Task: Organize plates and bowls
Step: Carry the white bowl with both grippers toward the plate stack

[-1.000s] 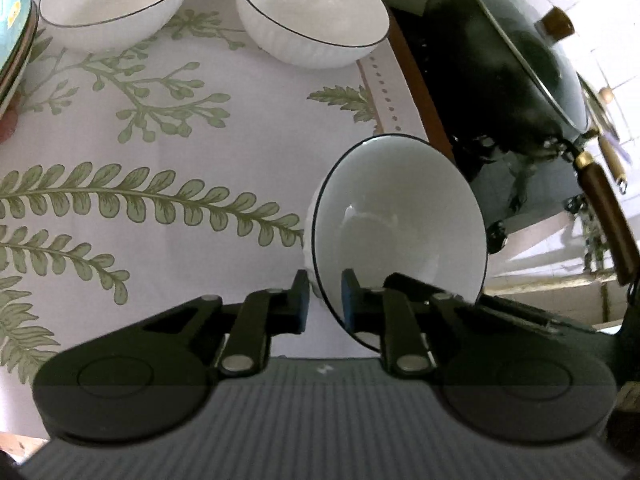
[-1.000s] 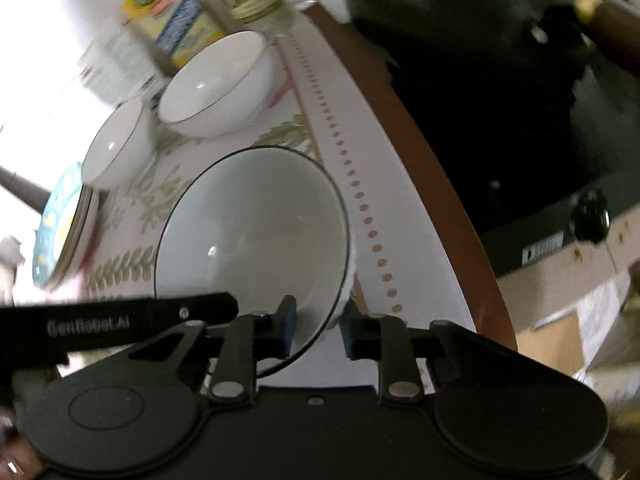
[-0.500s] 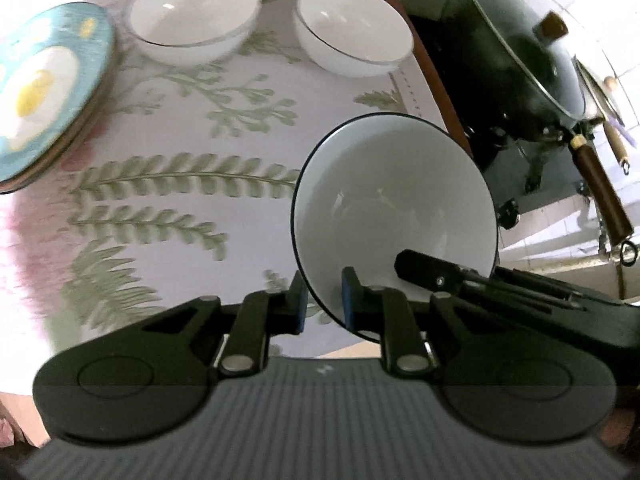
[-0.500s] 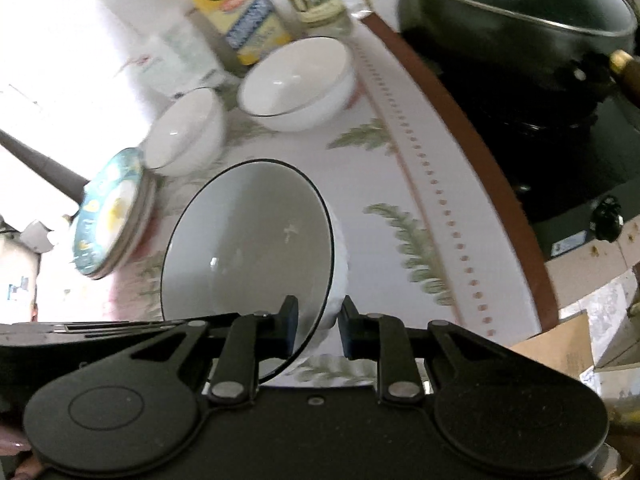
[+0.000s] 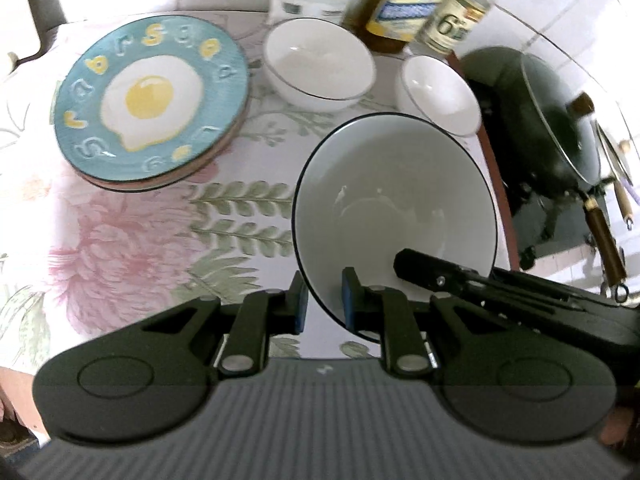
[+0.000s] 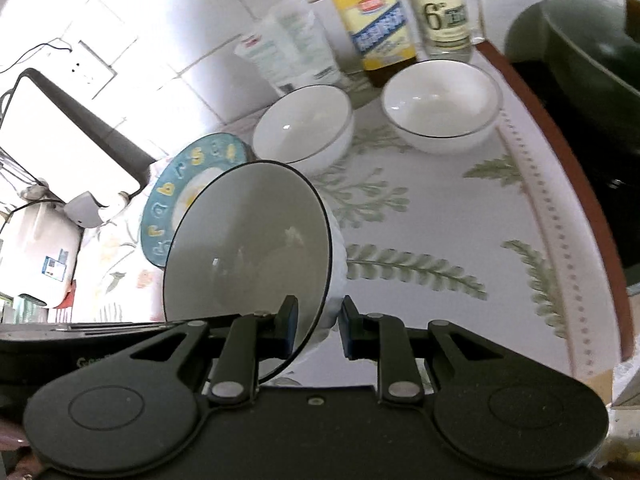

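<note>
Both grippers lifted the white bowl [image 5: 394,208] off the fern tablecloth [image 5: 240,216]; left gripper [image 5: 323,300] and right gripper [image 6: 316,322] each clamp its rim. Behind bowl: egg plate [image 5: 150,98], letters unclear; bottle [image 6: 440,12] marked "6".

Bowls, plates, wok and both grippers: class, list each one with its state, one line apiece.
Held bowl: lifted, tilted, empty, gripped at its rim from two sides.
Left gripper: shut on the held bowl's rim.
Right gripper: shut on the held bowl's rim.
Two white bowls: upright, empty, side by side on the tablecloth.
Egg plate: flat, topmost of a plate stack.
Wok: covered by a glass lid.
</note>
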`<state>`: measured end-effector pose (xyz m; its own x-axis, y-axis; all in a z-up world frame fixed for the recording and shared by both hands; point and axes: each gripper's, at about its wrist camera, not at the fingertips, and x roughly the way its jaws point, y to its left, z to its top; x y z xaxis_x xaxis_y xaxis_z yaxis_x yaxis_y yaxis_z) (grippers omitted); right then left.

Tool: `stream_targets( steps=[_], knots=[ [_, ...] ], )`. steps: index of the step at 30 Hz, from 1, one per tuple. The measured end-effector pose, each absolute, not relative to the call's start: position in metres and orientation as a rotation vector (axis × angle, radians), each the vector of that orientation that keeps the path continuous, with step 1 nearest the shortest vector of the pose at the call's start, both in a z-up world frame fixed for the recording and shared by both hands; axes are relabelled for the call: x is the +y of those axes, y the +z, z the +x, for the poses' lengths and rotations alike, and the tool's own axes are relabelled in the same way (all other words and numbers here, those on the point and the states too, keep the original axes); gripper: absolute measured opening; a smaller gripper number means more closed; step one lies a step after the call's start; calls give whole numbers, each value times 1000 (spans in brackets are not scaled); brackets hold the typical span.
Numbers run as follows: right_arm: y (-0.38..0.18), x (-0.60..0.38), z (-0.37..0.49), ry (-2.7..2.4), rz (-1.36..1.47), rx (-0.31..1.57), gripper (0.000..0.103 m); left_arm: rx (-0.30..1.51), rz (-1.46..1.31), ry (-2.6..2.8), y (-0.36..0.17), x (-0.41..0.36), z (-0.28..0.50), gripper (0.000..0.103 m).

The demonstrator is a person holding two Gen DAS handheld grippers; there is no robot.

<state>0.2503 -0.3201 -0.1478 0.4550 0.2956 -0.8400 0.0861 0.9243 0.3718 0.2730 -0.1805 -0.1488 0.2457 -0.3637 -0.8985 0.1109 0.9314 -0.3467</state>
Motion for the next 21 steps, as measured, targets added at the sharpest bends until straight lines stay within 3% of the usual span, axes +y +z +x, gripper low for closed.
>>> stream_targets(
  steps=[21],
  knots=[
    [-218,-300,290,96,454,1176,27,1363,-214,-343,-227,-162,319,15]
  ],
)
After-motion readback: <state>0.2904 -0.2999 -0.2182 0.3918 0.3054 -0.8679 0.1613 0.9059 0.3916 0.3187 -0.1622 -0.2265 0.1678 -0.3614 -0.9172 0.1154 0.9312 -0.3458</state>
